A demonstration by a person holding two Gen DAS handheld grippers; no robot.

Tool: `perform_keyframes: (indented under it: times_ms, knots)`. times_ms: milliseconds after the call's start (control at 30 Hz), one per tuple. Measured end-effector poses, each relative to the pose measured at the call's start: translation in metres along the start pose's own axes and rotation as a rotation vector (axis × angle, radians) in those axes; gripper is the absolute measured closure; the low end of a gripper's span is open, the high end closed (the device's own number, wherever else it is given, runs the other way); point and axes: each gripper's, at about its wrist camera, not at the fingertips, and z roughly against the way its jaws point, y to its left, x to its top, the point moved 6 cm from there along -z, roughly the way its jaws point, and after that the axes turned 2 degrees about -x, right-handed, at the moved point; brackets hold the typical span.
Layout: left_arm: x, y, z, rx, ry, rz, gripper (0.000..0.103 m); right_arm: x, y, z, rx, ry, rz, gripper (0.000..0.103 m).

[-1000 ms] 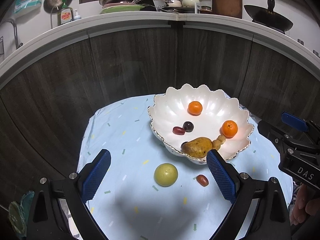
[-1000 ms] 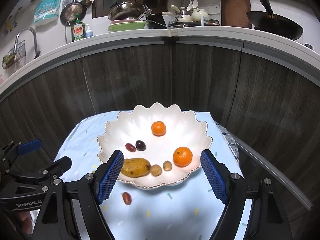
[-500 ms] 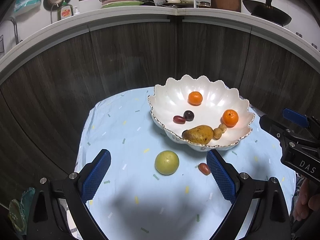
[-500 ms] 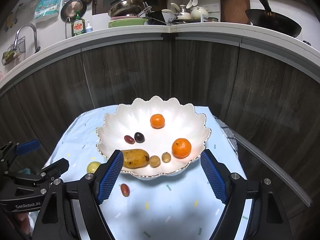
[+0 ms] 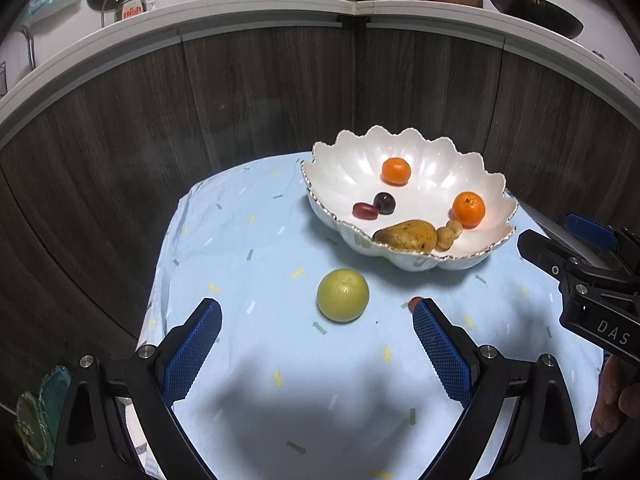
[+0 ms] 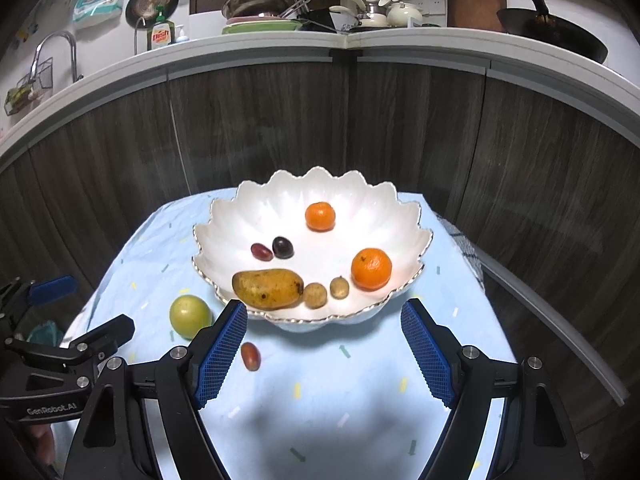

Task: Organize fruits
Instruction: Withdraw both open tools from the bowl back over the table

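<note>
Overhead, the counter's green soap bottle (image 6: 160,36) reads "fish". Below, the white bowl (image 6: 280,208) holds most fruit; outside it lie the green fruit (image 5: 342,295) and red grape (image 6: 250,356). Left gripper (image 5: 316,356) ("GenRobot.AI") and right gripper (image 6: 324,350) ("DAS") gape empty.

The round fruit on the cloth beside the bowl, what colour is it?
Yellowish green. The round fruit shows best in the left wrist view.
</note>
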Motion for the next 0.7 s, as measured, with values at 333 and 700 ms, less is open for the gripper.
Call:
perform_keyframes:
  times_ms: [333,700]
  knots:
    - [-0.012,0.001,-0.009,-0.003,-0.001,-0.009,0.005,-0.012,0.002,-0.005,0.003,0.013,0.005,0.023]
    - [-0.020,-0.004,-0.017,-0.013,-0.003,-0.027,0.005,-0.025,0.000,-0.016,0.022,0.053,-0.005,0.023]
